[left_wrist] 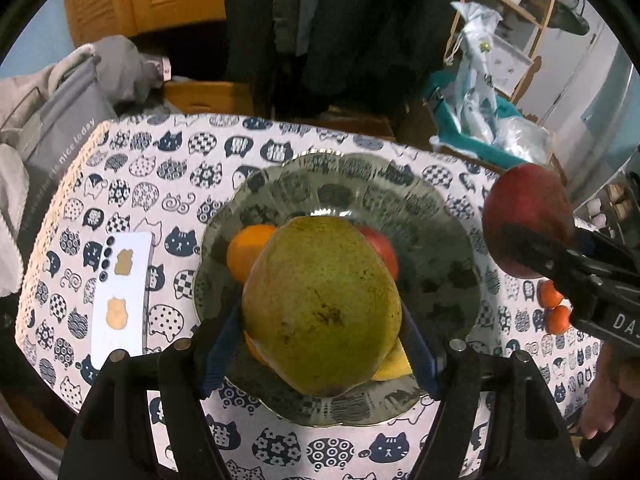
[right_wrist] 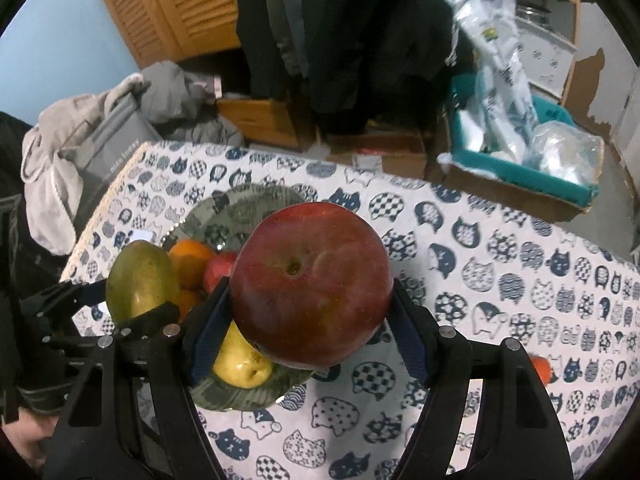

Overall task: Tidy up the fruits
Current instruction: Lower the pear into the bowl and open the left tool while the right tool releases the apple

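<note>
My left gripper (left_wrist: pixel 320 344) is shut on a large green mango (left_wrist: pixel 320 304), held over the glass plate (left_wrist: pixel 432 208). On the plate lie an orange (left_wrist: pixel 246 252), a red apple (left_wrist: pixel 382 246) and a yellow fruit (left_wrist: pixel 394 364). My right gripper (right_wrist: pixel 308 332) is shut on a big red apple (right_wrist: pixel 310 284), above the plate's right edge (right_wrist: pixel 224 216). The right wrist view shows the mango (right_wrist: pixel 140 280) in the left gripper (right_wrist: pixel 120 308), with the orange (right_wrist: pixel 192 262), a small red apple (right_wrist: pixel 218 270) and the yellow fruit (right_wrist: pixel 242 364) on the plate. The red apple (left_wrist: pixel 524 216) in the right gripper (left_wrist: pixel 532 244) also shows in the left wrist view.
The table wears a cat-print cloth (left_wrist: pixel 160 168). A white card (left_wrist: pixel 120 292) lies left of the plate. Two small tangerines (left_wrist: pixel 554 306) sit right of it; one tangerine (right_wrist: pixel 540 368) shows in the right wrist view. A grey bag (left_wrist: pixel 60 128) and a teal bin (right_wrist: pixel 520 168) stand beyond the table.
</note>
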`<state>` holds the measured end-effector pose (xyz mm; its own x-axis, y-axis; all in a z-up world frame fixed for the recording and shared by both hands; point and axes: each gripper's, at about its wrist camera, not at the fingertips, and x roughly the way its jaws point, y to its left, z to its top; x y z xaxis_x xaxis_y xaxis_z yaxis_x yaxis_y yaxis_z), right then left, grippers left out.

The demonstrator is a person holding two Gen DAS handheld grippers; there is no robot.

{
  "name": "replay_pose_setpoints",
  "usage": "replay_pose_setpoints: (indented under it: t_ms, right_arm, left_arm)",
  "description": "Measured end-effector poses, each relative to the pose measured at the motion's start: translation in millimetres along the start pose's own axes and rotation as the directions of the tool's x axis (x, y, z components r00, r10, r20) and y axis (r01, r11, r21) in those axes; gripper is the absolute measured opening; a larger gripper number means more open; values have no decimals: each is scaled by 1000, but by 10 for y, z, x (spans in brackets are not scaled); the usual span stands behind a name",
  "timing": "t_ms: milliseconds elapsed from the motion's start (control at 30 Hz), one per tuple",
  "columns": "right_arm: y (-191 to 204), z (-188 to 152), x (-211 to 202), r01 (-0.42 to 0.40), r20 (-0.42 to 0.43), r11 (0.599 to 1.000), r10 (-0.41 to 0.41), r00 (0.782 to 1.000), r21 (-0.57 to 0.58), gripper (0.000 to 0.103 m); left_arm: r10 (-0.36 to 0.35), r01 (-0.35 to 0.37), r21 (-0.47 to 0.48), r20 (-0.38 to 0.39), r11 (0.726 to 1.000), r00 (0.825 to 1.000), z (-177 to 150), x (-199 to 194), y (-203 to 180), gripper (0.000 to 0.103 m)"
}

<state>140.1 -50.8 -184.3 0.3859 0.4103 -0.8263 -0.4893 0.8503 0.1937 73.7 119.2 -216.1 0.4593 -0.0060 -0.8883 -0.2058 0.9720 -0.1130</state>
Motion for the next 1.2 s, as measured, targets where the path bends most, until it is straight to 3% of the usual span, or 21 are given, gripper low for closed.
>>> replay_pose_setpoints:
  t_ms: [300,800,1200]
  right_arm:
    - [44,-38,328,-14,-75,1000,14,997,-8,74]
    - [108,-58,580,-34,-156,999,33,987,-5,74]
    - [184,-85,722,-47,-209,999,43,977,-10,76]
  left_arm:
    - [5,-6,-12,-60,1000,998,-52,221,48,76]
    - [-14,15,15,-94,1000,995,-38,320,14,77]
    - [-7,8,16,-72,1000,997,-104,53,89,87]
